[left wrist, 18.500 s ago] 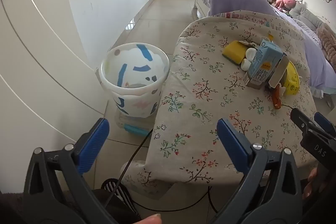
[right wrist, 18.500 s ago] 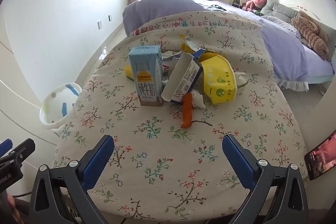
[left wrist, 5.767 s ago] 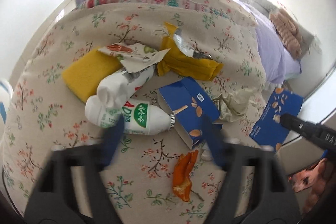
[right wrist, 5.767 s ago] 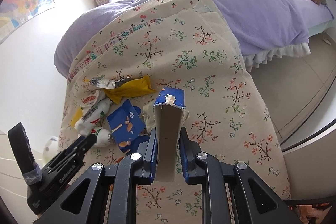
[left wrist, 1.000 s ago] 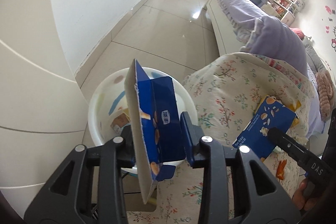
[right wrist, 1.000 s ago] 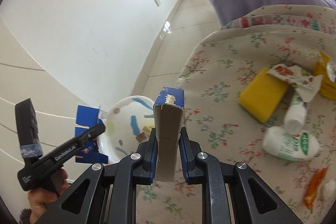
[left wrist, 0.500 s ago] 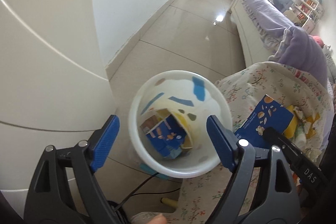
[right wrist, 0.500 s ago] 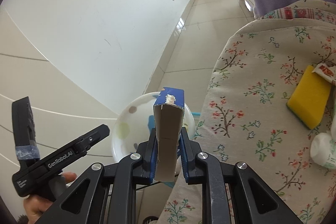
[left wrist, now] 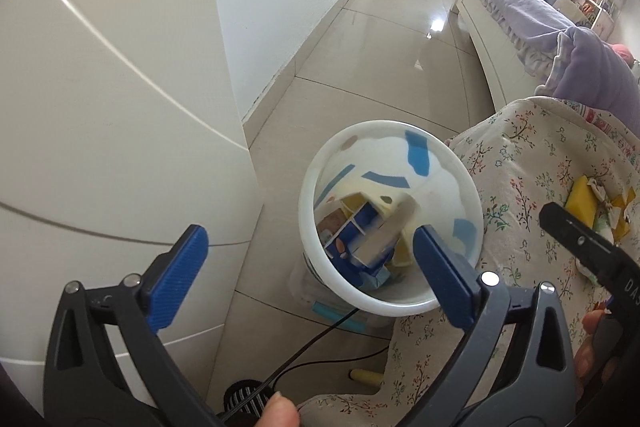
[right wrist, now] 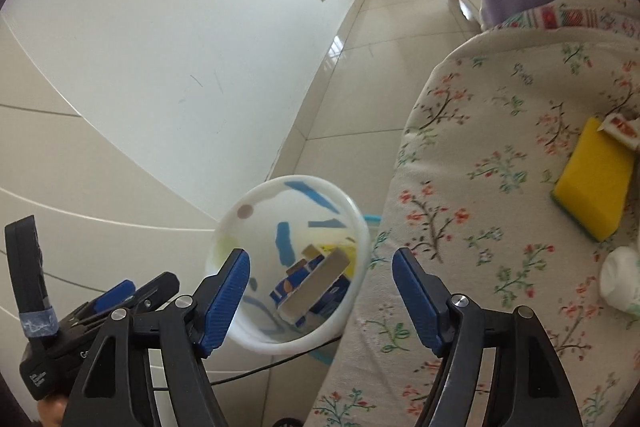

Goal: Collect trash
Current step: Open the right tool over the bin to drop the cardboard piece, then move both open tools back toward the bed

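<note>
1. Both blue snack boxes [right wrist: 310, 287] have been let go since a second ago and are seen inside the white waste bin [left wrist: 390, 303].
2. Left gripper [left wrist: 308, 271] and right gripper [right wrist: 320, 293] are seen opening wide, empty.
3. Yellow sponge [right wrist: 592, 183] and white bottle [right wrist: 622, 283] are left on the floral cloth [right wrist: 480, 187].

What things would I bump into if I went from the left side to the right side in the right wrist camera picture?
other hand-held gripper → white trash bin with a blue box inside → flowery cloth → yellow sponge → white bottle
</note>
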`<state>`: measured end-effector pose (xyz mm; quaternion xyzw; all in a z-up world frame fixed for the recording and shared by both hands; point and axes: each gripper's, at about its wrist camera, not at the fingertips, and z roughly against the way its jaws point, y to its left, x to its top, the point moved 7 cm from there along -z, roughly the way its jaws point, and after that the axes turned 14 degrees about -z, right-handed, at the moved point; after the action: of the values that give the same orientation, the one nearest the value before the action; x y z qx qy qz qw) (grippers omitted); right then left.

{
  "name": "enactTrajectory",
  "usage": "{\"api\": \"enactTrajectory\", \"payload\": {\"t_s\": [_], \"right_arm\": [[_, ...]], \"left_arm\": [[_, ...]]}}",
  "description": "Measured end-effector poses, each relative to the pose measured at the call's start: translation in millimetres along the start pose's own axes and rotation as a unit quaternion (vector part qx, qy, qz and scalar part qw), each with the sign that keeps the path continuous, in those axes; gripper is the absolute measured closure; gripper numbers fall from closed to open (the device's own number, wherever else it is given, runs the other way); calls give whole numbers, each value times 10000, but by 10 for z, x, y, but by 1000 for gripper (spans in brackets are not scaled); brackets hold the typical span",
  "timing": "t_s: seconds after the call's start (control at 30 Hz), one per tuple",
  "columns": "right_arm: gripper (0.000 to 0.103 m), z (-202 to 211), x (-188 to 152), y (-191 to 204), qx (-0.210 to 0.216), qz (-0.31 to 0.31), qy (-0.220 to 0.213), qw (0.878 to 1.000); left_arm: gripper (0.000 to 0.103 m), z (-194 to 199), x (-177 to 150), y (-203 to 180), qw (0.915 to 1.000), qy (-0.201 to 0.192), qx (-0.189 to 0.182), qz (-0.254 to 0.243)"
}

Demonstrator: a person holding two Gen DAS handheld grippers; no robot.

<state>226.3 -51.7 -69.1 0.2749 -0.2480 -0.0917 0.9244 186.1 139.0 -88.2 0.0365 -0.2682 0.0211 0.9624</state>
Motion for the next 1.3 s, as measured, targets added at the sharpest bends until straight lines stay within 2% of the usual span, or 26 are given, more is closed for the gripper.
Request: {"api": "enactTrajectory", "payload": {"t_s": [0.33,0.73,1.07,1.3], "right_arm": [[27,347,78,-386,-413,-157,-102,9990],[27,857,159,-867,-1010,-254,-268,9942],[27,1329,299,-1471,-1470,-547,-504,9863],[27,1681,439,-2012,-1749,-999,-733,9768]], "left_arm": [[1,50,-29,-230,9995,103,-232,-200],[1,56,8,-701,9968,201,-557,-531],[1,74,90,-1180,9943,220,-812,-648],[1,74,192,-1597,9914,204,-1021,-792]]}}
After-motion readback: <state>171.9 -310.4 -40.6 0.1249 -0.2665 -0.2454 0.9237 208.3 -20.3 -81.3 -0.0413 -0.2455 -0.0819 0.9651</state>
